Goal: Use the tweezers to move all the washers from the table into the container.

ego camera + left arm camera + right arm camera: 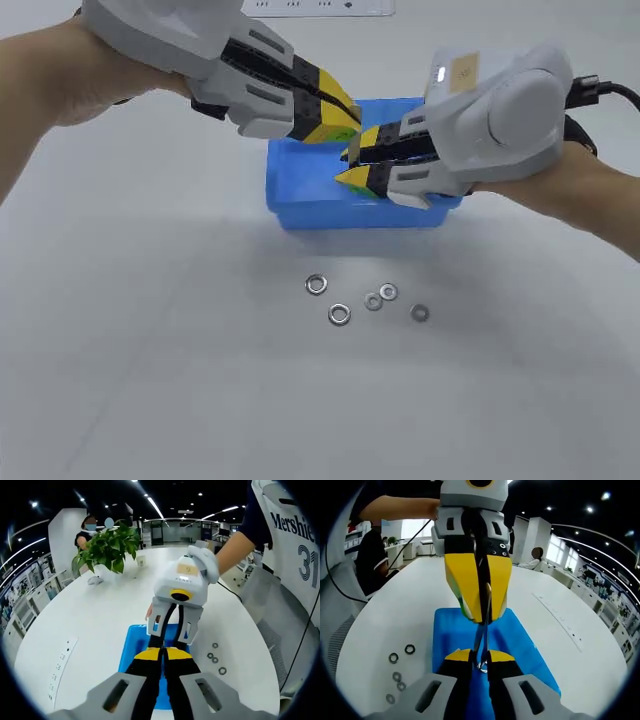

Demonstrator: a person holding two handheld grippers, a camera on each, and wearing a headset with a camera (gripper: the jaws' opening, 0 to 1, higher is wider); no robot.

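Hovering over one container: left gripper, right gripper, jaws clamped on tweezers; five washers on table.

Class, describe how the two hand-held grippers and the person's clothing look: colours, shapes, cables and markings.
Both the left gripper and right gripper have rounded white housings, black linkages and yellow-tipped jaws. The right one bears a small orange label and trails a black cable. The person wears a dark short sleeve and a white top printed with 31.
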